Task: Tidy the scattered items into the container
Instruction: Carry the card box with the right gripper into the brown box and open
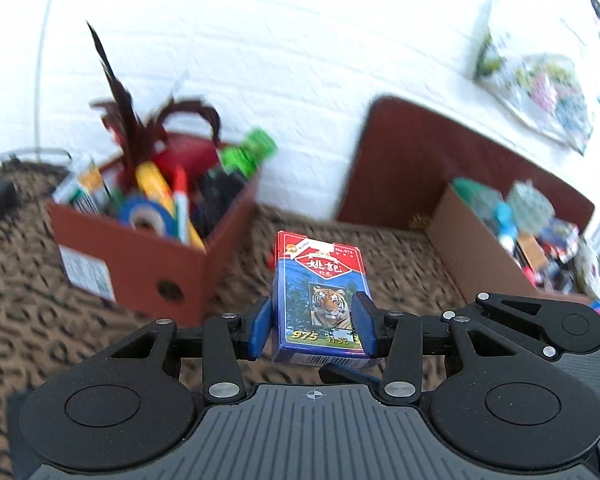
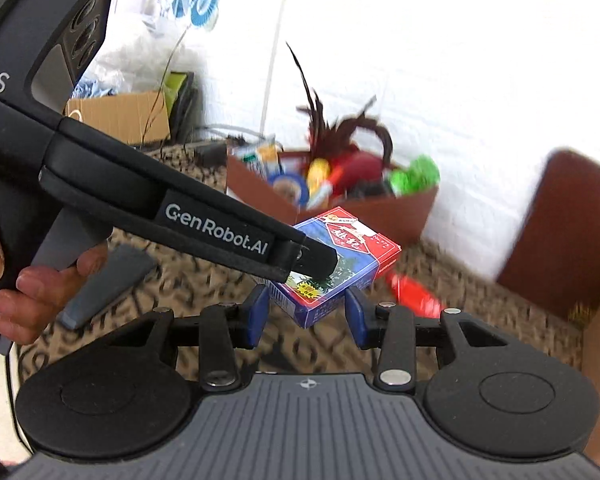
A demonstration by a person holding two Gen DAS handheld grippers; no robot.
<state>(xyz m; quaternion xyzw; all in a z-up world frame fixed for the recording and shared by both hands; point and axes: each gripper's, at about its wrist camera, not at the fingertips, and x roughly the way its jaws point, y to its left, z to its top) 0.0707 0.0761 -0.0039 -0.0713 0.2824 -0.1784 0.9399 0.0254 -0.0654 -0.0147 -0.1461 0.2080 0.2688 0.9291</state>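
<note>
Two grippers: both are at one card box, above a leopard-print surface (image 1: 20,280).
Card box: the blue and red card box (image 1: 320,300), with a tiger picture, is tilted and clear of the surface.
Left gripper: the left gripper (image 1: 314,326) has its blue fingers (image 1: 262,326) pinching the box's two long sides near its lower end.
Right gripper: the right gripper (image 2: 306,316) has fingers (image 2: 358,322) flanking the box's near corner; I cannot tell whether they press on it.
Hand: a person's hand (image 2: 16,292) grips the left tool's handle, left of the right fingers.
Container: the red box (image 1: 140,256), full of pens, tape and feathers, is beyond the left fingers, to their left.
Cardboard box: another cardboard box (image 1: 472,248), full of items, is beyond them to the right.
Red packet: a red packet (image 2: 414,294) lies just beyond the right finger.
</note>
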